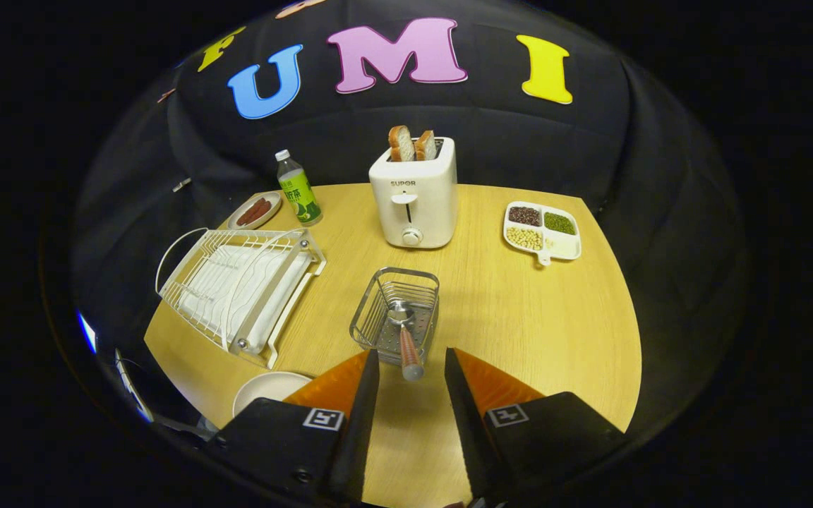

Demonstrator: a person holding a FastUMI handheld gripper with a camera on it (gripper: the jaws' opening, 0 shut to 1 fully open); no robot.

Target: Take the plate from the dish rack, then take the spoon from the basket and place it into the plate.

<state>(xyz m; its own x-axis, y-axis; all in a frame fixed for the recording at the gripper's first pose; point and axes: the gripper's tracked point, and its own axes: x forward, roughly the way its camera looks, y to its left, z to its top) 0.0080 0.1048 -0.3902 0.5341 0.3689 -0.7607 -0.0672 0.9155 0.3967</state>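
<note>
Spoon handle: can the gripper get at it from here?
Probably yes. The spoon leans in the basket, its handle end poking out between the open fingers of the gripper, with nothing blocking.

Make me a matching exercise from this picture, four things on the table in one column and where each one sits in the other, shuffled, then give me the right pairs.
Things:
1. spoon
2. plate
3. bread slices
4. bottle

Places:
A. on the table beside the near end of the dish rack
B. sticking up out of the toaster
C. in the basket, handle reaching between the open fingers of the gripper
D. next to the small dish of sausages

Pairs: 1-C, 2-A, 3-B, 4-D
</note>
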